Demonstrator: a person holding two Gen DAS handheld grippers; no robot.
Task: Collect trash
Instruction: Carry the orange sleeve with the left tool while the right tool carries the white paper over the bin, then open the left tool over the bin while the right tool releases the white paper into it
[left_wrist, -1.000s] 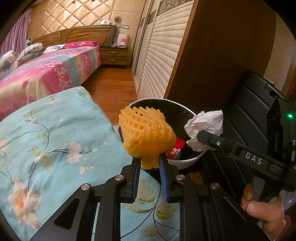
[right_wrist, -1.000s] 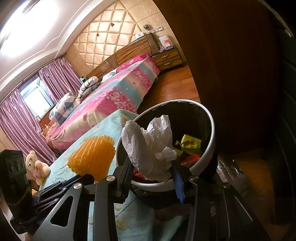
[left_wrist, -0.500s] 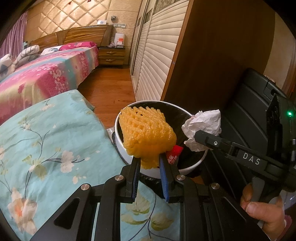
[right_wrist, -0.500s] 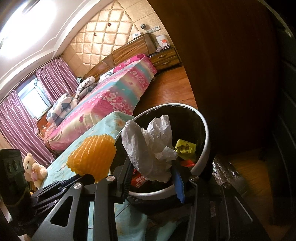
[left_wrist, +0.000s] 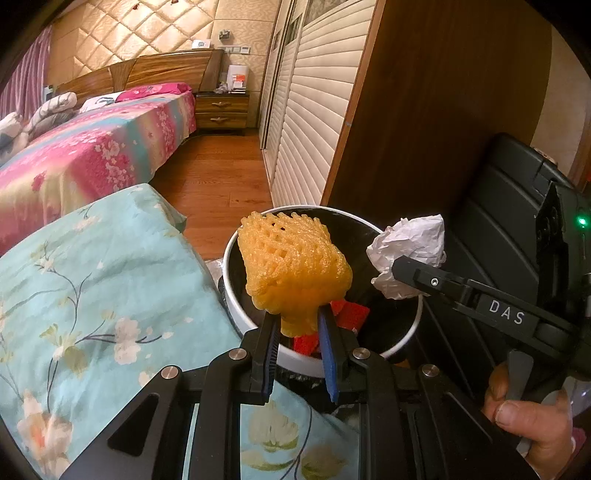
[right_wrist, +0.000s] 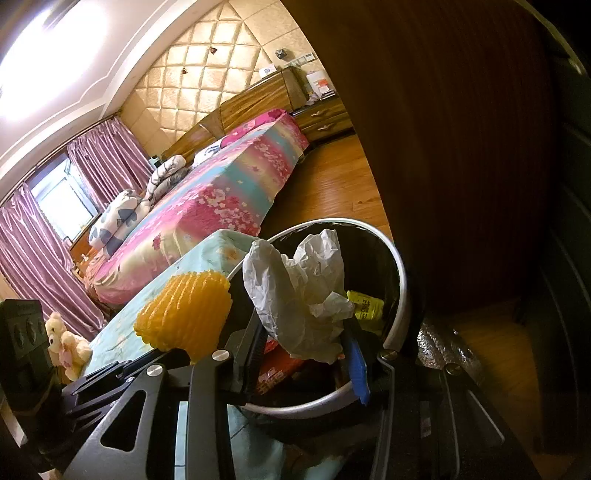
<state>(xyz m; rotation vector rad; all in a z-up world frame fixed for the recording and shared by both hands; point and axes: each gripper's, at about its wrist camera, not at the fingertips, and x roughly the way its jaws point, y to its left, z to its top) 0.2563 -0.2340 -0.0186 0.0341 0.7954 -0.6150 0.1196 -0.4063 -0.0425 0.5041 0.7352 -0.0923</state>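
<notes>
Now the left tongs (left_wrist: 299, 325) are pinched narrow on the lower end of a yellow foam fruit net (left_wrist: 293, 266), its blue-padded fingers (left_wrist: 328, 354) pressing the net from both sides. The net stands up out of the grip and hangs over the near-left part of the waste bin (left_wrist: 236, 291), above the open mouth.

Beside it, the right tongs (right_wrist: 303, 350) are clamped on a crumpled white paper (right_wrist: 299, 295), with the jaws set a little wider than the left pair because the wad is bulkier. The paper rises between the 2 fingers and sits over the bin's opening; in the left wrist view the same wad (left_wrist: 408, 254) shows at the tip of the right tool, above the bin's far-right rim. A person's hand (left_wrist: 528, 417) grips the handle of that tool at the lower right.

The bin is round, with a white rim and a black liner. Inside lie red wrappers (left_wrist: 351, 314) and a yellow packet (right_wrist: 365, 304). It stands on the wooden floor (left_wrist: 218, 184), just beside a pale blue flowered cover (left_wrist: 92, 277) and close to a dark brown wardrobe side (left_wrist: 424, 129).

Farther off are a bed with a pink flowered spread (left_wrist: 85, 155), a wooden nightstand (left_wrist: 221, 110), purple curtains (right_wrist: 107, 155) and a small plush bear (right_wrist: 64, 339) at the left edge of the right wrist view.
</notes>
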